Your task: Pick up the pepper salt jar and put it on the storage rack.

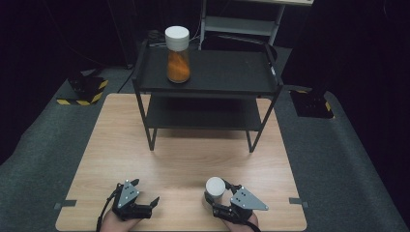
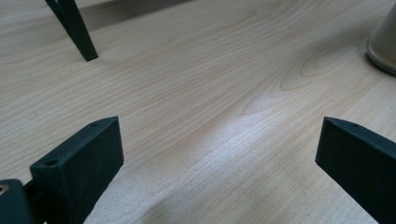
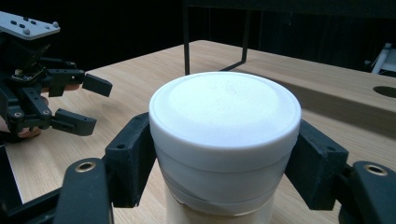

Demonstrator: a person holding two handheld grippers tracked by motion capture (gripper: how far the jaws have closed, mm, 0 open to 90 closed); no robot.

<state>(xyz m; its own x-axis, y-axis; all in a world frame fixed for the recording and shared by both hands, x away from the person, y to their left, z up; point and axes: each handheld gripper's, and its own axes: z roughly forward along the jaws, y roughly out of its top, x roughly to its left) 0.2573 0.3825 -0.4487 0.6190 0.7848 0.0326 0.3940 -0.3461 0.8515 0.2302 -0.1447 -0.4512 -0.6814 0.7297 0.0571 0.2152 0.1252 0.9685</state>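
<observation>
**Right tongs clamp the near jar just under its white lid**

The right tongs (image 3: pixel 224 158) grip the jar (image 3: pixel 224 154) on two opposite sides, pads pressed to the band just below the lid (image 3: pixel 225 105). The jar stands upright at the near right of the tabletop (image 1: pixel 183 159). It looks rigid and smooth-walled, likely glass or hard plastic, partly filled, so moderately heavy and apt to slip or tilt. A hold at the lid's skirt gives a ledge against sliding, though the body hangs below it.

The left tongs (image 1: pixel 143 194) hover open and empty at the near left.

The high view adds a second jar (image 1: pixel 177 54) with orange contents on the top of the black shelf rack (image 1: pixel 217 87) at the far side. The right gripper view shows pad contact closely. The left gripper view catches a jar base (image 2: pixel 384 44) at its edge.
</observation>
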